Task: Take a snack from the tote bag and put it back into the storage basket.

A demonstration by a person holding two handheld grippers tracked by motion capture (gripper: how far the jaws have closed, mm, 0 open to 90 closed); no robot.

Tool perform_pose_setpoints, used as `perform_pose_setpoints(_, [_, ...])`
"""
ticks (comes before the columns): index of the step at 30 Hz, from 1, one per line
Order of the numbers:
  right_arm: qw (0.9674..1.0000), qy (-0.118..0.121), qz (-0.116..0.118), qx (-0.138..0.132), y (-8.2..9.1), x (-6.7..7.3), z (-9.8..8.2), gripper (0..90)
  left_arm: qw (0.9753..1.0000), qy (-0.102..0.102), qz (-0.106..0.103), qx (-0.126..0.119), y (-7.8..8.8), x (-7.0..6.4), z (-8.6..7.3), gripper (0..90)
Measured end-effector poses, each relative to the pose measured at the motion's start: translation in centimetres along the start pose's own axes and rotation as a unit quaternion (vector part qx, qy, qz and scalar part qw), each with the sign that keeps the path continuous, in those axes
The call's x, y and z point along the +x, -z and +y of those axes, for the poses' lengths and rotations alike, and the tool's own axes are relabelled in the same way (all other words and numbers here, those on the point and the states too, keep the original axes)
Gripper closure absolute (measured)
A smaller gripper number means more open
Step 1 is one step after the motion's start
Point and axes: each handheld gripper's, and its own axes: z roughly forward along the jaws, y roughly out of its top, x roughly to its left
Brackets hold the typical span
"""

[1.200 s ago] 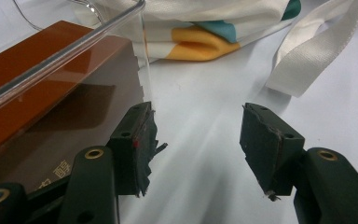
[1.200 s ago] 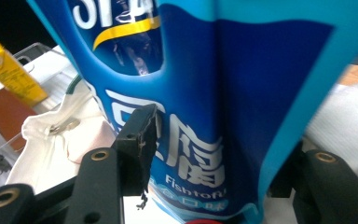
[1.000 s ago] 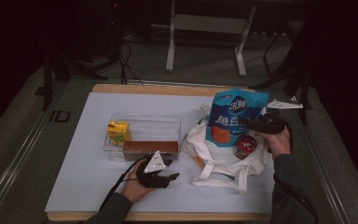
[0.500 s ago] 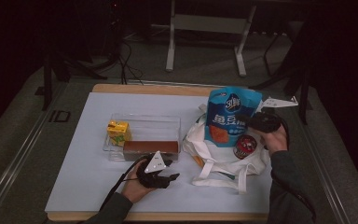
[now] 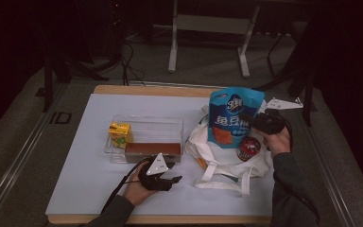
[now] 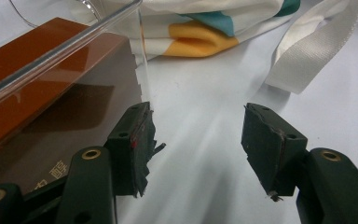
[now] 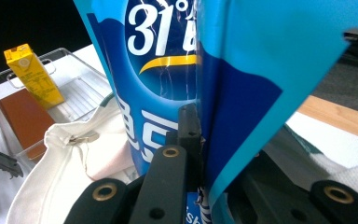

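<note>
The right hand-held gripper (image 7: 200, 154), jaws just closed, pinches the glossy blue snack pouch (image 5: 234, 116) above the white cloth tote bag (image 5: 217, 161); the left hand-held gripper (image 6: 196, 140) rests spread beside the clear plastic tray (image 5: 144, 127) holding a yellow juice carton (image 5: 119, 134) and a brown box (image 5: 152, 151).

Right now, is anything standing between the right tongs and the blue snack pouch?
No. The right tongs have just closed and now pinch the edge of the blue snack pouch, which stands upright over the white tote bag. Nothing visible lies between them.

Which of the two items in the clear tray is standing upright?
The yellow juice carton, at the clear tray's left end; the brown box lies flat along its near side.
</note>
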Motion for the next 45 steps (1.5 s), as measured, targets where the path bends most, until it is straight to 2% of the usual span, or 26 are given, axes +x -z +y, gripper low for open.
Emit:
perform_pose_setpoints(9, [0.9999,0.014,-0.001,0.004,0.0,0.8,1.3,87.7,1.0,0.0,-0.001,0.0,0.0,0.0,0.0,42.7])
perform_pose_setpoints(13, [0.9999,0.012,-0.002,0.002,0.1,1.2,2.0,87.7,1.0,0.0,-0.001,0.0,0.0,0.0,0.0,42.6])
perform_pose_setpoints(28, [0.9992,0.04,0.004,-0.002,1.5,3.0,5.4,87.6,1.0,-0.001,-0.001,0.0,0.0,0.0,0.0,42.4])
perform_pose_setpoints(38, [0.999,0.044,0.011,-0.007,2.6,4.0,6.9,88.0,1.0,-0.004,-0.001,0.0,0.0,-0.1,0.0,42.4])
perform_pose_setpoints(45, [0.9991,0.035,0.014,-0.018,3.1,4.1,7.5,88.0,1.0,-0.003,-0.002,0.001,0.0,-0.1,0.0,42.5])
